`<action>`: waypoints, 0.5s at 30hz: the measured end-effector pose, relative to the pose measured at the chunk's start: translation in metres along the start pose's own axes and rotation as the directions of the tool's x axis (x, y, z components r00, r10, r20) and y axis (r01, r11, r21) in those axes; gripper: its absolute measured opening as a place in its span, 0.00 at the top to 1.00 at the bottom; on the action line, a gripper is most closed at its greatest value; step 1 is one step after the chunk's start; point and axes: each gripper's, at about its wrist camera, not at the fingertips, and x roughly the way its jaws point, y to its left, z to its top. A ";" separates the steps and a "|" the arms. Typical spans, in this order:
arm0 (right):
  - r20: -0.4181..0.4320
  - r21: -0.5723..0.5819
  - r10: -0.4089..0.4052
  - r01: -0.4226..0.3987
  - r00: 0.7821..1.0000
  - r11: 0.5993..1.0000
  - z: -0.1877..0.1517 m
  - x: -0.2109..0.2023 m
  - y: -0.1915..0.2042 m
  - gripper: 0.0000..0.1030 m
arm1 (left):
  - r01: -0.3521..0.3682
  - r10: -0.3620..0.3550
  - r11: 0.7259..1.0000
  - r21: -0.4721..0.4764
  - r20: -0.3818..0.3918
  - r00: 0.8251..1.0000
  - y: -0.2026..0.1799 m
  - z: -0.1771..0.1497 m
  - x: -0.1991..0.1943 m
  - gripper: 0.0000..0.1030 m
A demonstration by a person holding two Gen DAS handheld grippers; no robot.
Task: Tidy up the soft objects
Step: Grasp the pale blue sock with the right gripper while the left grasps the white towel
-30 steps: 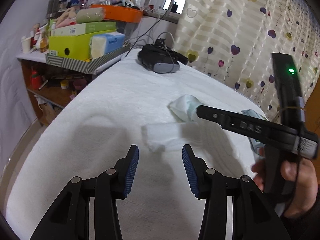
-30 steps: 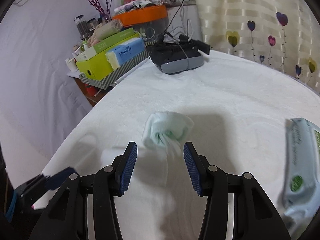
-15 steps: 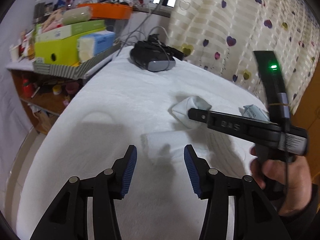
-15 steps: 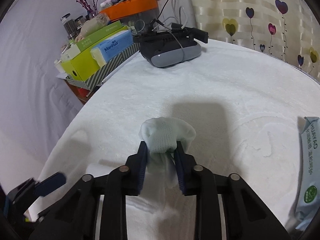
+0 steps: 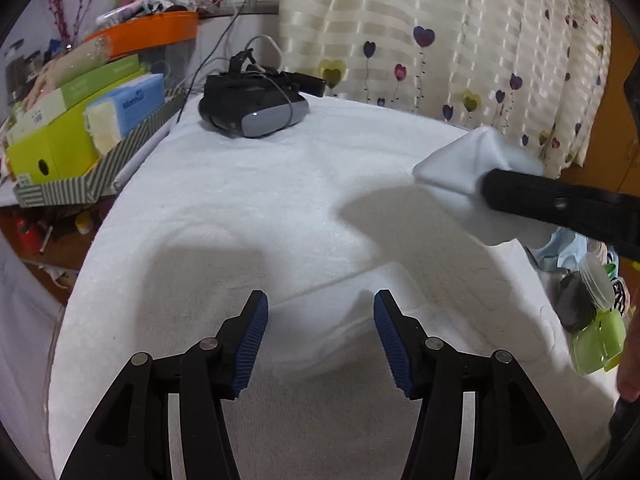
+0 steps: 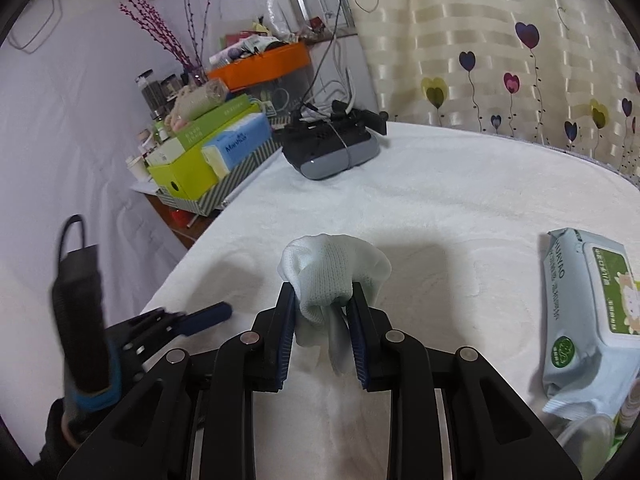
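On the white fleecy blanket (image 6: 460,200) that covers the surface, near its front edge, the right gripper (image 6: 323,320) pinches a pale mint knitted sock (image 6: 334,270) between its blue-padded fingers (image 6: 286,332). The sock's bunched end bulges out past the fingertips and a thin tail hangs down between them; in the left wrist view the sock looks lifted clear of the blanket, with its shadow below.

The left gripper (image 5: 320,338) hovers over a white folded cloth (image 5: 336,320) that lies flat on the blanket towards the front edge. Its jaws are opening, the ribbed blue pads (image 5: 250,344) spread to either side of the cloth without touching it.

Near the right edge lies a pale blue pack of wet wipes with a green label (image 6: 588,316). At the far left corner sits a black and grey headset with cables (image 6: 334,146), well apart from the sock.
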 end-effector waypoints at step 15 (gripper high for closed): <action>0.027 0.024 0.028 -0.028 0.999 0.999 -0.011 -0.030 -0.013 0.74 | 0.015 -0.008 0.986 0.167 -0.046 0.999 -0.039 -0.008 -0.003 0.42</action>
